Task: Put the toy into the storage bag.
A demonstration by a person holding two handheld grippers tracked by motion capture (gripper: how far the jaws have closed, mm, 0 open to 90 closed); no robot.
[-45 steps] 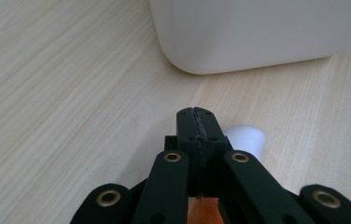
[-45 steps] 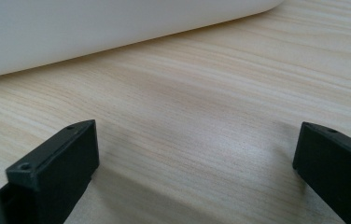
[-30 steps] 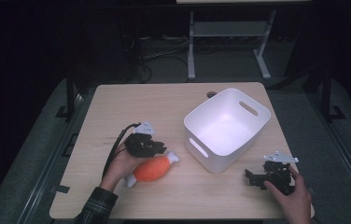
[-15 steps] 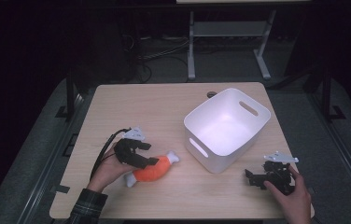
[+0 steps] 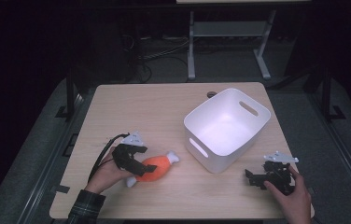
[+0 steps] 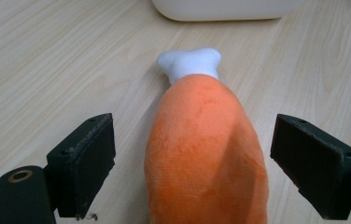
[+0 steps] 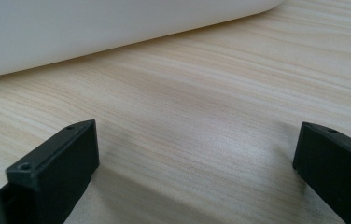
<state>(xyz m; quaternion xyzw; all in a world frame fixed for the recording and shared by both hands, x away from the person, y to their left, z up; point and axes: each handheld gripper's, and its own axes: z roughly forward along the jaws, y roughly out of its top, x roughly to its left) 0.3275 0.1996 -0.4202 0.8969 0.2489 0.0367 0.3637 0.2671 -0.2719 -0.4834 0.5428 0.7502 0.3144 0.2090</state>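
Plush drumstick point(image 5: 157, 166) lies on the table point(image 5: 164, 107) just left of the white bin point(image 5: 227, 128). Left gripper point(image 5: 138, 169) straddles it; its jaws have just been opening, spread, pads clear. Looks like a release; next, back off. Right gripper point(image 5: 253, 178) spread, empty, right of bin.

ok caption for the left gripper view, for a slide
Open left gripper straddling an orange plush drumstick on the wooden table.

Left claw point(image 5: 138, 169): black body, black cable; plaid sleeve point(image 5: 86, 209).
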